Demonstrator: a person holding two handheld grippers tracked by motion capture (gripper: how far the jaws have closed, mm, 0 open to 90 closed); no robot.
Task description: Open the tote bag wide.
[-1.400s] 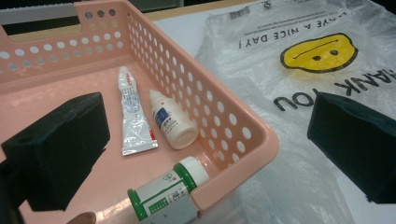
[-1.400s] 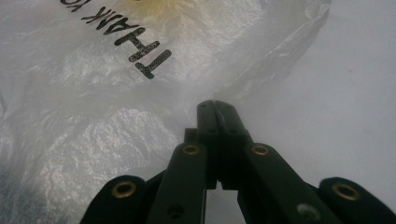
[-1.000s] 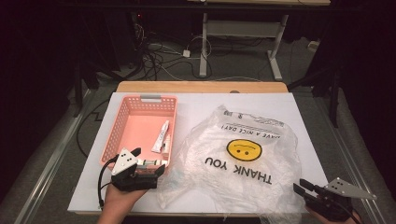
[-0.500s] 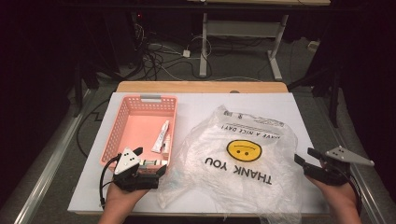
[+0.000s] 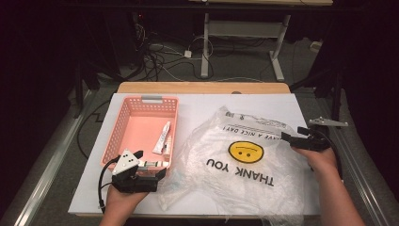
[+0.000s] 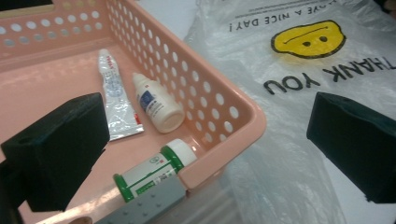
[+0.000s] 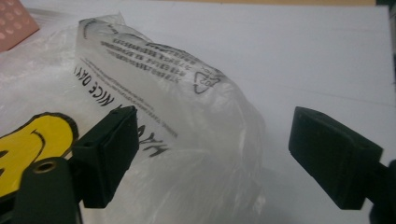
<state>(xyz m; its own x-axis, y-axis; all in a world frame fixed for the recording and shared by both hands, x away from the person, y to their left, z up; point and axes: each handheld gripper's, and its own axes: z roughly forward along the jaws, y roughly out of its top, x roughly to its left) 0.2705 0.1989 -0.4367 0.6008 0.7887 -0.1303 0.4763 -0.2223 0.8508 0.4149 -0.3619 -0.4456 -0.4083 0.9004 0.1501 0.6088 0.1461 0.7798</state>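
Plastic bag (image 5: 244,165) flat, long axis diagonal, print facing away, R gripper (image 5: 292,138) fingers just opening

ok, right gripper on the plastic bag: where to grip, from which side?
Probably the raised fold at the plastic bag's right edge, from the bare table side. There the film puffs off the table, and the open right gripper already faces it.

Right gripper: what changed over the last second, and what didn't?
The right gripper moved from the table's near right corner up along the plastic bag's right edge, its jaws opening, nothing between them. The left gripper stayed open at the basket's near corner; the bag and basket stayed put.
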